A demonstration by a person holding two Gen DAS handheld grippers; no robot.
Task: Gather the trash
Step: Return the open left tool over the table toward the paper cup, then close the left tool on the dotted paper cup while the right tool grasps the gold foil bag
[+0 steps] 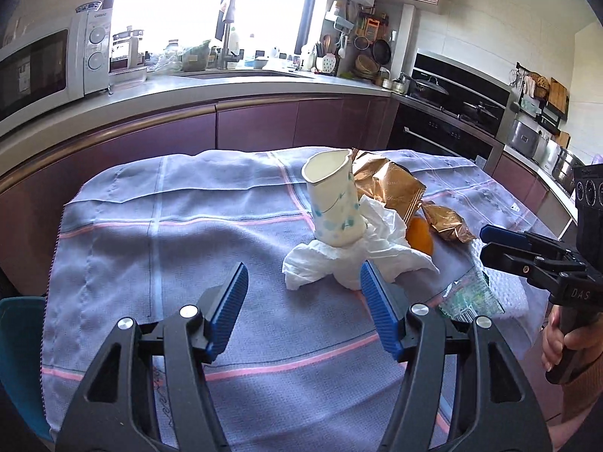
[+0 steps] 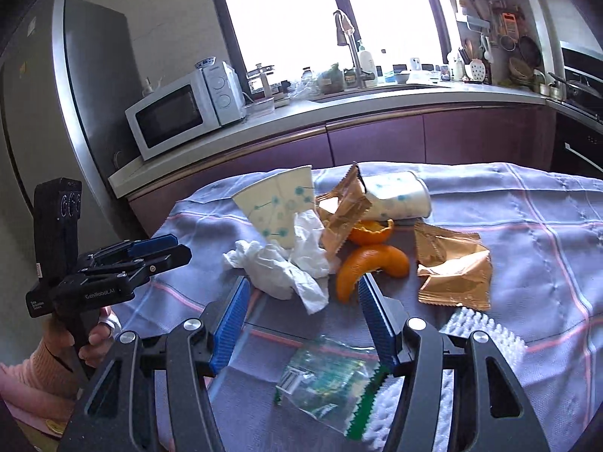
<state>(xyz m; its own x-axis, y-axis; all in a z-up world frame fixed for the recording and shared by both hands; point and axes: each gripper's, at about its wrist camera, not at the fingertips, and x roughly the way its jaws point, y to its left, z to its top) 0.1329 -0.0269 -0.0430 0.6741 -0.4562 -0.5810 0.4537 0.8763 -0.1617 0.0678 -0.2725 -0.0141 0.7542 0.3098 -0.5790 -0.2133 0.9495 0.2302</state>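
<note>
Trash lies in a heap on a lilac checked cloth (image 1: 188, 226). A crushed paper cup (image 1: 333, 203) leans on a crumpled white tissue (image 1: 339, 263); both show in the right wrist view, cup (image 2: 279, 207) and tissue (image 2: 279, 267). Orange peel (image 2: 371, 263), gold wrappers (image 2: 456, 267), a second paper cup (image 2: 399, 196) and a clear green-edged packet (image 2: 328, 380) lie around. My left gripper (image 1: 303, 282) is open, just short of the tissue. My right gripper (image 2: 303, 293) is open and empty above the packet, short of the peel and tissue.
A white blister sheet (image 2: 486, 333) lies at the right of the cloth. Behind the table runs a kitchen counter (image 1: 226, 86) with a microwave (image 2: 184, 113), a sink tap and clutter. A fridge (image 2: 56, 94) stands at the left, a stove (image 1: 452, 101) at the right.
</note>
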